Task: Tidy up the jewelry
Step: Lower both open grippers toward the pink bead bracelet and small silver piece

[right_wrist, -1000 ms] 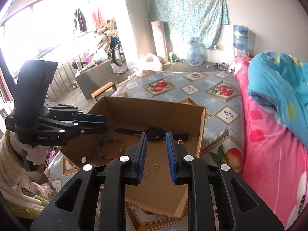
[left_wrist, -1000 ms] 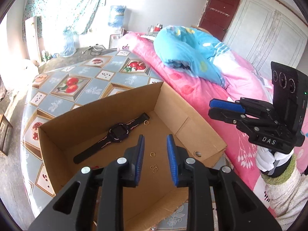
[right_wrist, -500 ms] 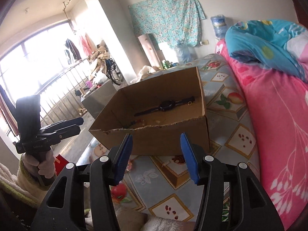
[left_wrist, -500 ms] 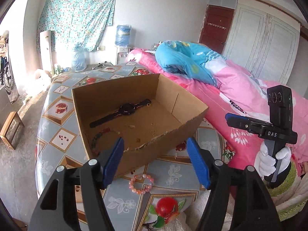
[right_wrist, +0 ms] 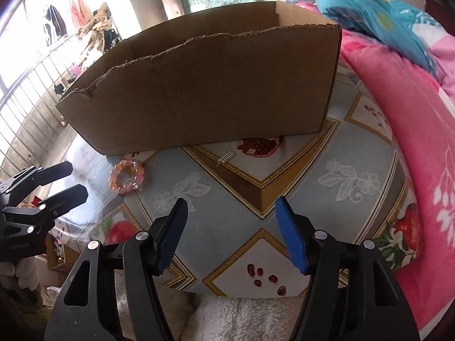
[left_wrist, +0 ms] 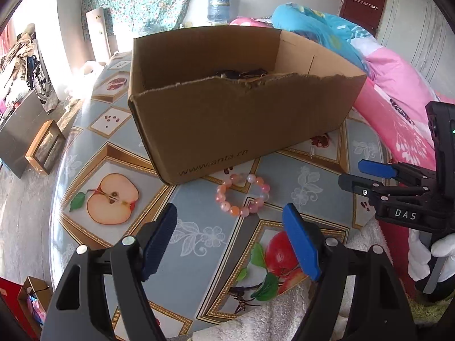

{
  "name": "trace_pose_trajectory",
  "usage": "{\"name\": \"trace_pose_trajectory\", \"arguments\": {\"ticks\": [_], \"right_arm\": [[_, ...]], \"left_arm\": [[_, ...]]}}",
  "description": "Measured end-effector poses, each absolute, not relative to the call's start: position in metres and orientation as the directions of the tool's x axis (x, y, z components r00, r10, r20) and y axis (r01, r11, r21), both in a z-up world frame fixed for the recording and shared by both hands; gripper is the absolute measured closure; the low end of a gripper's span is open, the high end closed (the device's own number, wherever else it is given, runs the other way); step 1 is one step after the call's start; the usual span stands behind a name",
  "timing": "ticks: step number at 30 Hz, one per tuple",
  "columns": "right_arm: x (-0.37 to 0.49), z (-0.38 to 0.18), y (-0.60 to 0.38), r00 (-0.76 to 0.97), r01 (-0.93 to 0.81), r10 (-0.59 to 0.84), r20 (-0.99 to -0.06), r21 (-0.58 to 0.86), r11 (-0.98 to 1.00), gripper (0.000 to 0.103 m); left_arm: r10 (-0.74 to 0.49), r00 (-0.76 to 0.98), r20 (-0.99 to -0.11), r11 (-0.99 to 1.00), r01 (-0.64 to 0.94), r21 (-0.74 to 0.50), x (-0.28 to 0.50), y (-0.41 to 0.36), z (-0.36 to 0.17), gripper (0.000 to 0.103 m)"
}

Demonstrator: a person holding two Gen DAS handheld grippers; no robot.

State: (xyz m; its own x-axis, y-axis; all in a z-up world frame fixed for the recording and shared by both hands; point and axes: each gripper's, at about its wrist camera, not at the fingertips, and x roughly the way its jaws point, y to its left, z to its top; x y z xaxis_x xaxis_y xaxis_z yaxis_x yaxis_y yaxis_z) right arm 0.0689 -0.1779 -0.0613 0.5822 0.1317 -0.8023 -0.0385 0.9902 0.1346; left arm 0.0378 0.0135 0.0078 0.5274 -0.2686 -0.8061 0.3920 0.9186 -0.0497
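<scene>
A pink bead bracelet [left_wrist: 243, 194] lies on the fruit-patterned table, just in front of the cardboard box [left_wrist: 227, 119]. My left gripper [left_wrist: 230, 221] hovers over the table right below the bracelet, its jaws opening with nothing between them. In the right wrist view the same bracelet [right_wrist: 126, 176] is at the left and a small silver piece [right_wrist: 226, 157] lies near the box [right_wrist: 199, 91]. My right gripper [right_wrist: 230, 221] is over bare table in front of that piece, jaws opening and empty. A black watch [left_wrist: 241, 74] barely shows inside the box.
The tabletop [left_wrist: 307, 182] ends at a white fluffy cover along its near edge. A pink bed [right_wrist: 412, 128] with a blue quilt runs along the right. Each gripper shows in the other's view: the right gripper [left_wrist: 378, 177], the left gripper [right_wrist: 61, 182].
Both grippers have pulled back out of the box and dropped low in front of it. Their jaws have spread from nearly shut to wide. The bracelet on the table has come into view.
</scene>
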Motion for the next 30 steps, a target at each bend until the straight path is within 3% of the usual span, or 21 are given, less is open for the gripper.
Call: {"name": "trace_pose_trajectory", "arguments": {"ticks": [16,30], "right_arm": [[0.069,-0.078,-0.168,0.569,-0.021,0.027,-0.822,0.019,1.0,0.028],[0.073,-0.085,-0.147,0.554,-0.069,0.047,-0.831,0.01,0.998,0.009]], "left_arm": [[-0.177,0.505,-0.844,0.95,0.313,-0.012,0.046,0.003,-0.026,0.029],[-0.116,0.504,-0.856,0.963,0.267,0.026,0.047,-0.01,-0.025,0.023]]}}
